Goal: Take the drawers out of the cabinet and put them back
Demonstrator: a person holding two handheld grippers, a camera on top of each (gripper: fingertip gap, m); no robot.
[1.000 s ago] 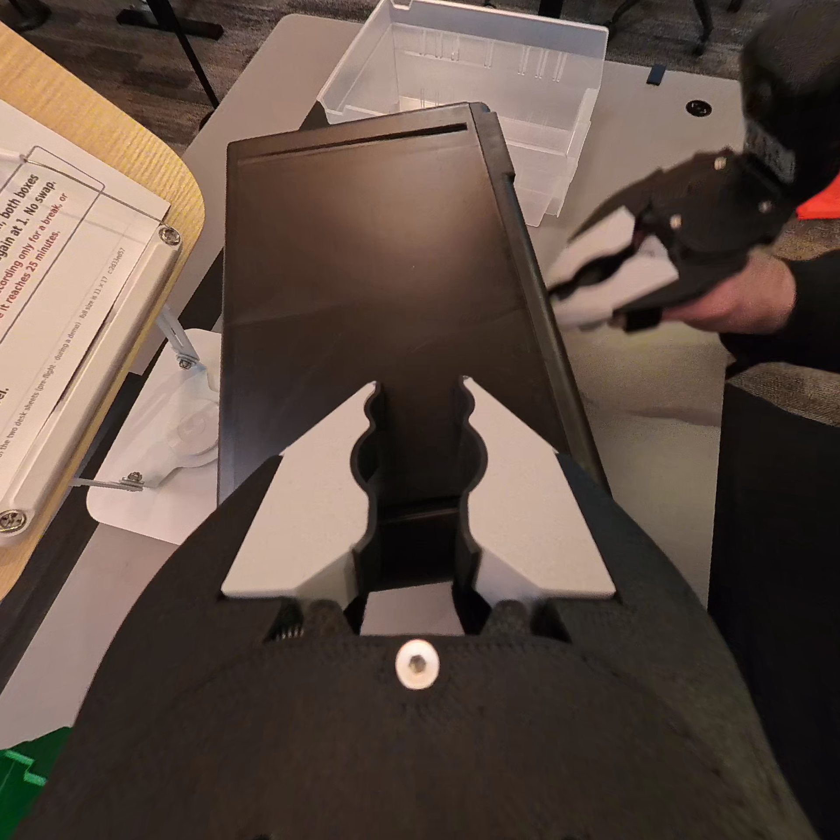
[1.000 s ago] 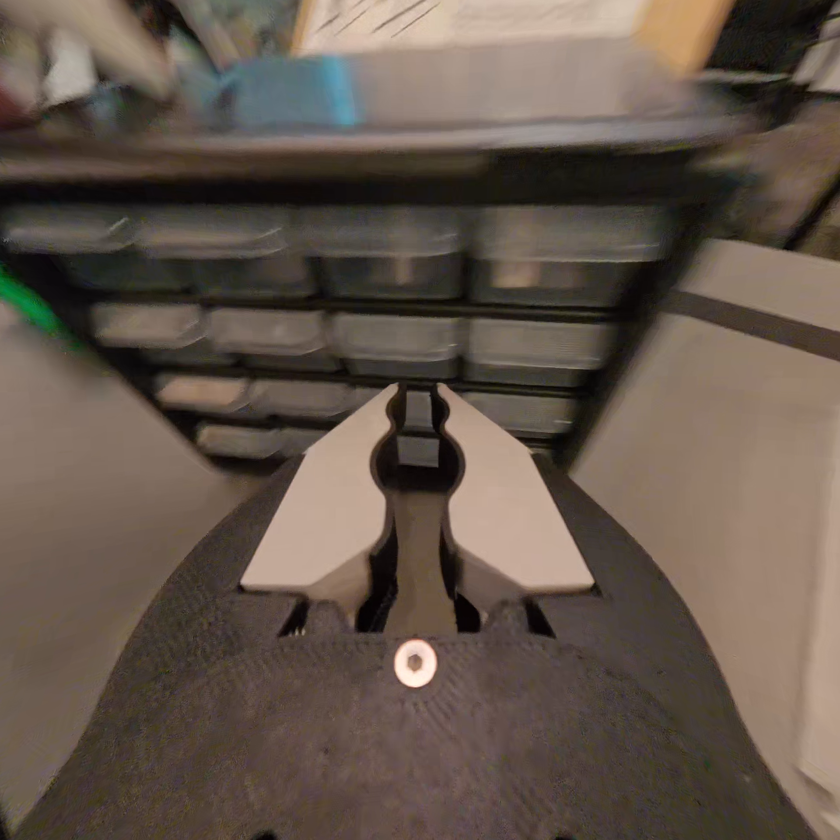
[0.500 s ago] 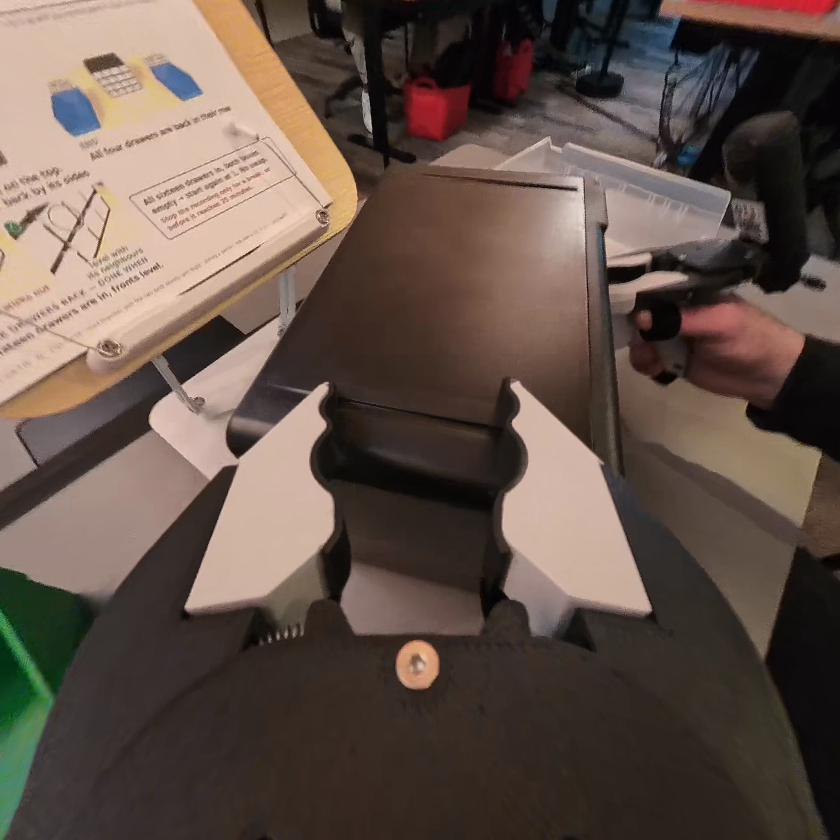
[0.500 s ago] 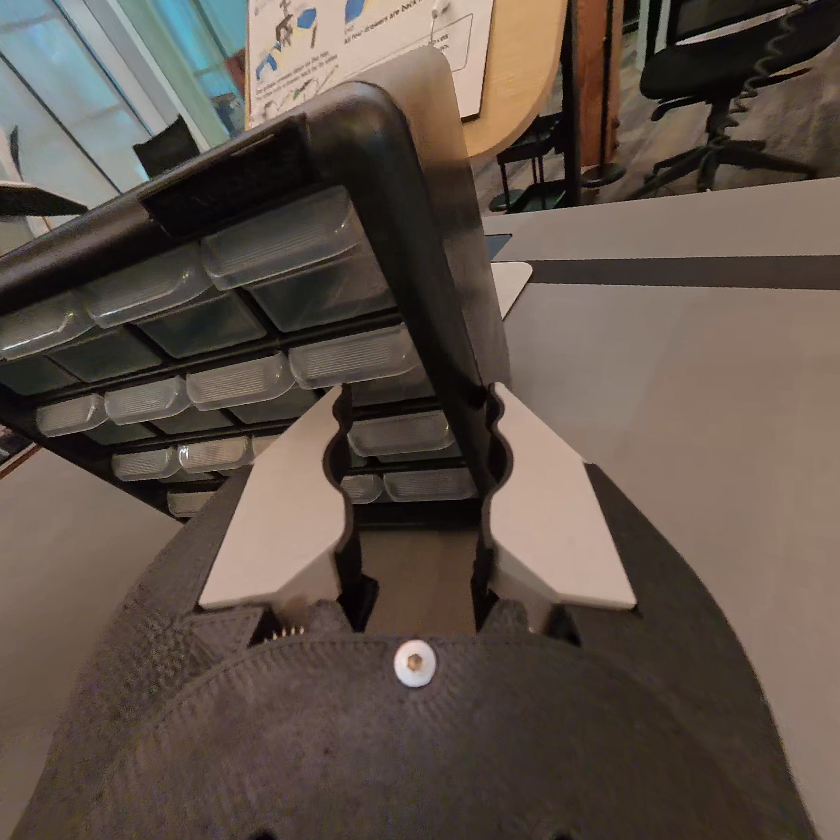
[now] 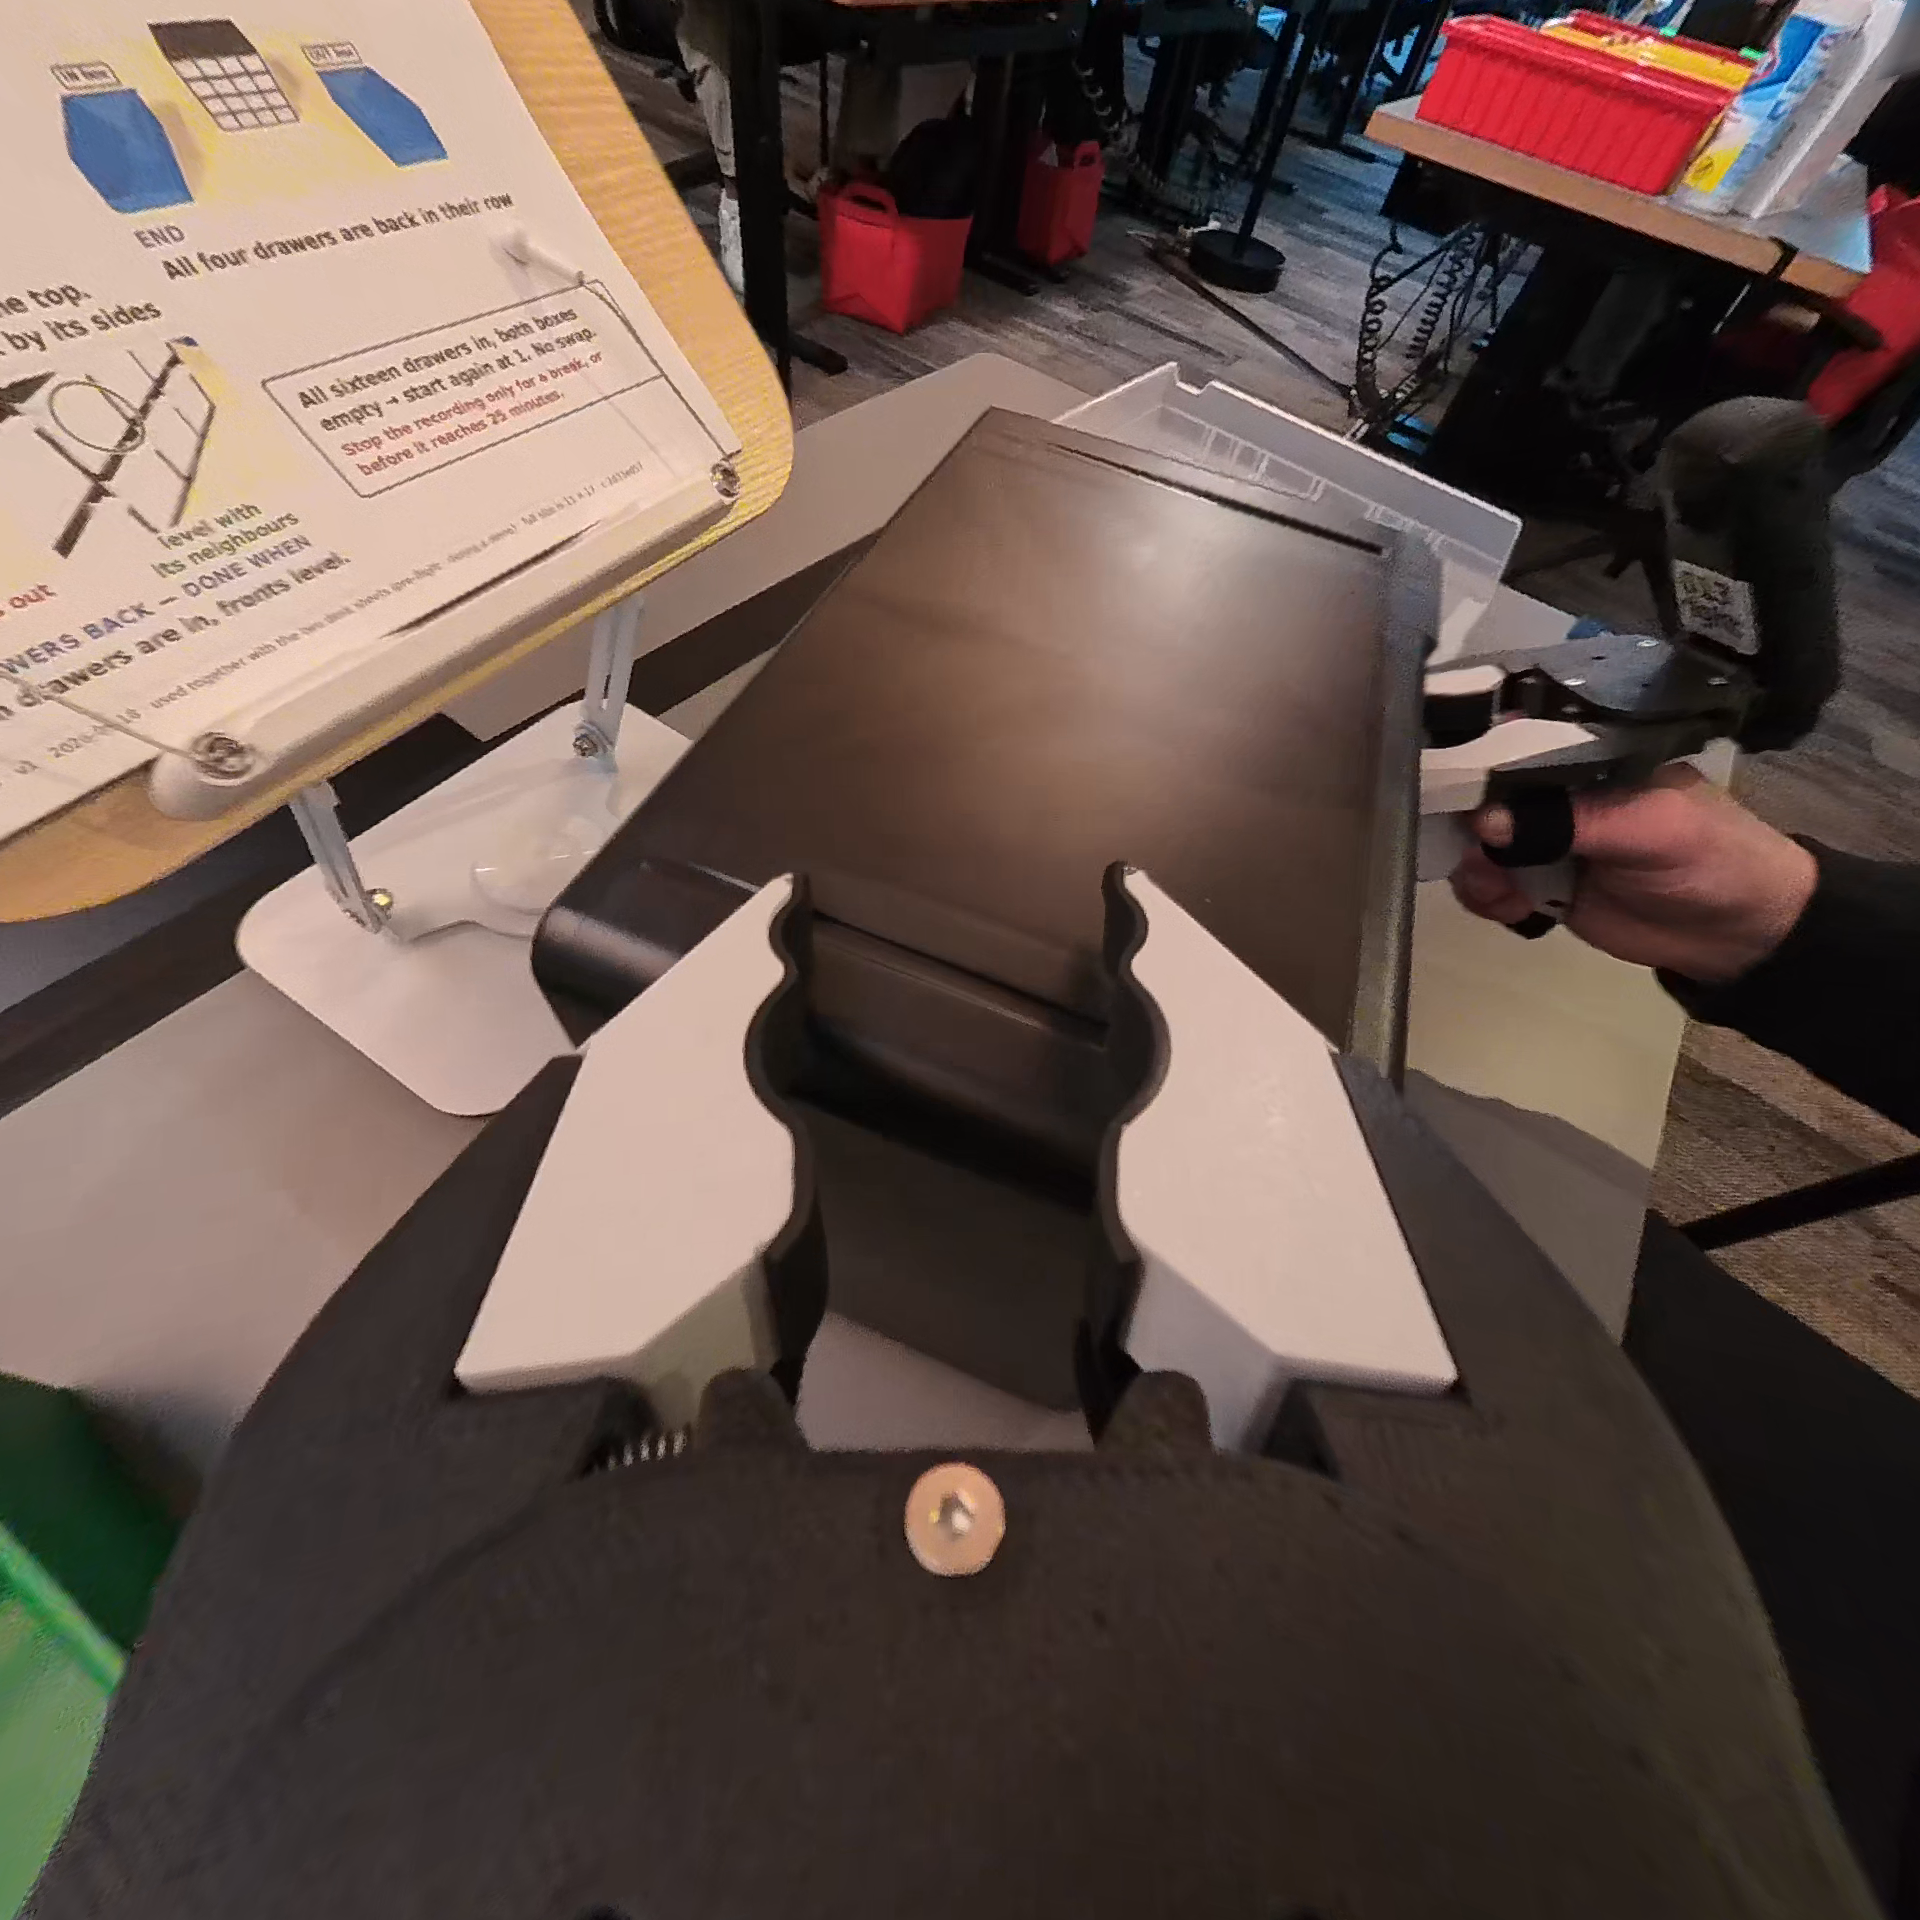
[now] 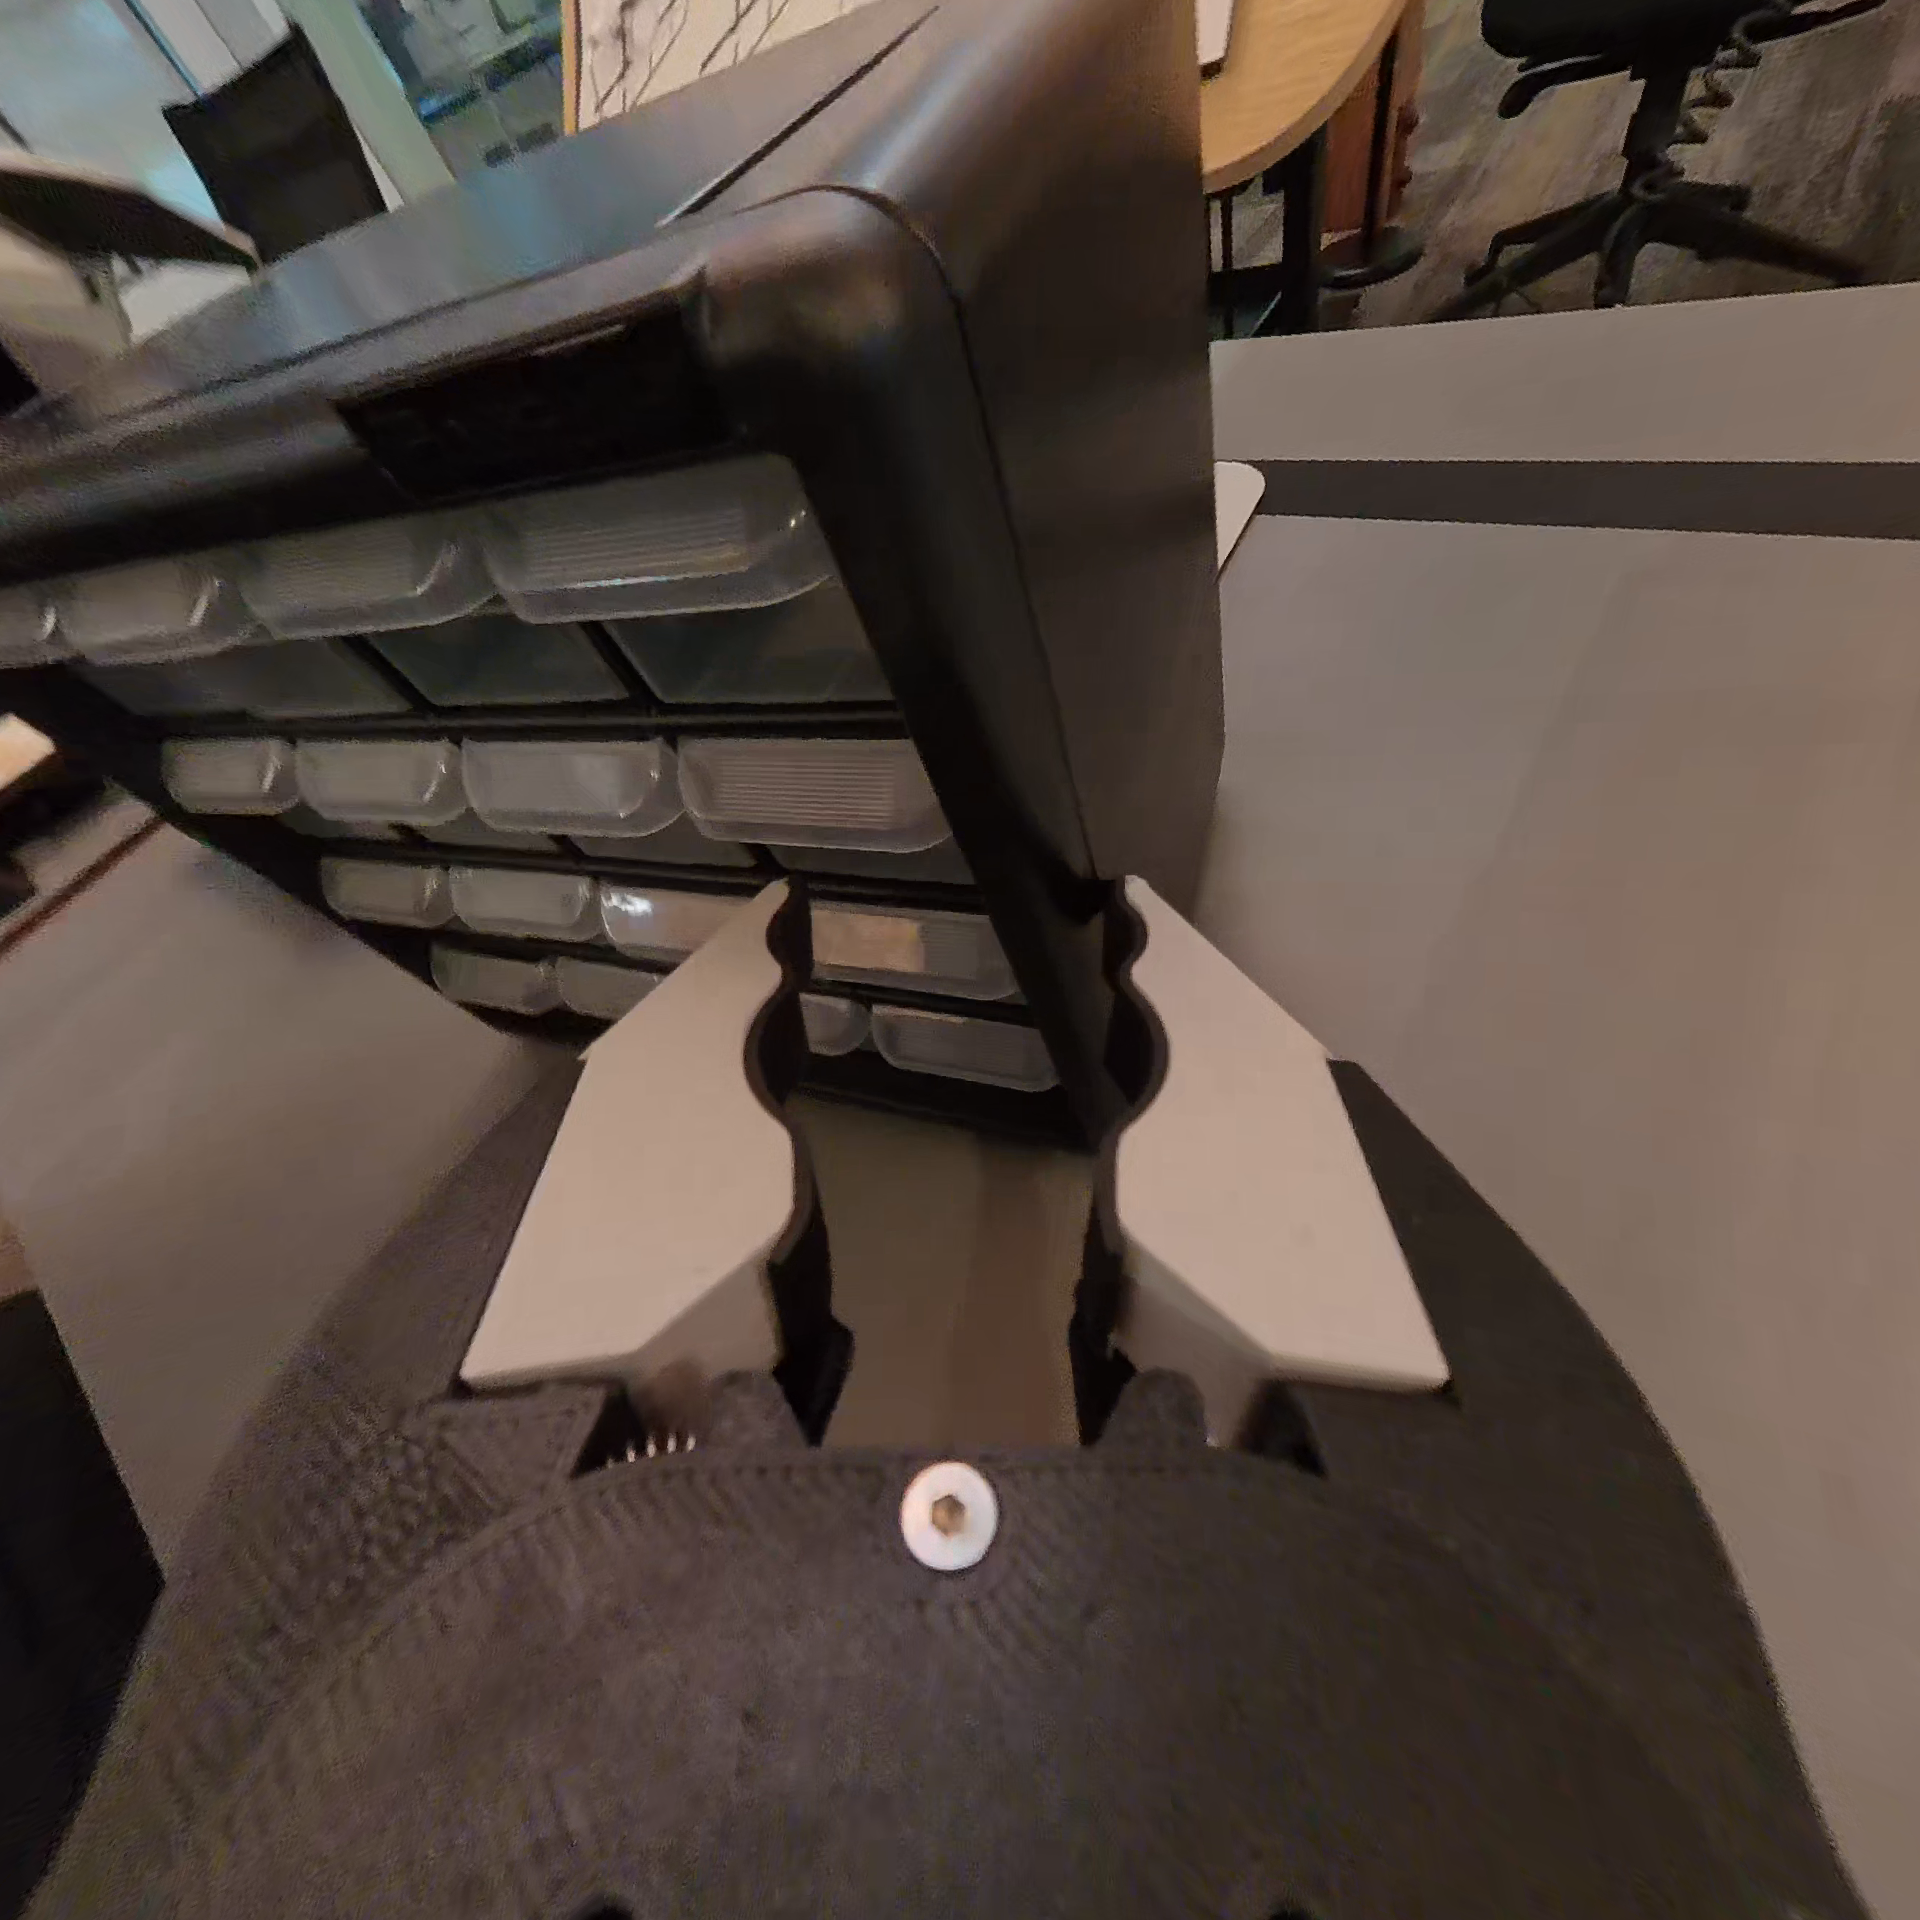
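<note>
The black cabinet (image 5: pixel 1091 707) stands on the grey counter (image 6: pixel 1558 831). The left gripper (image 5: pixel 956 935) is spread wide over its near top edge; the right gripper (image 6: pixel 951 935) straddles the front right edge, also parted, gripping nothing. Four rows of four clear drawers (image 6: pixel 810 790) sit inside. A clear bin (image 5: pixel 1299 457) lies behind; an instruction board (image 5: pixel 312 364) stands left. Red bags and chairs beyond.

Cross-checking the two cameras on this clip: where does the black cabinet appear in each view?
Left wrist view: cabinet centre frame, seen from above, its top facing the camera.
Right wrist view: cabinet upper left to centre, clear drawer fronts showing.
Shared landmark: right gripper at the cabinet's edge.
</note>
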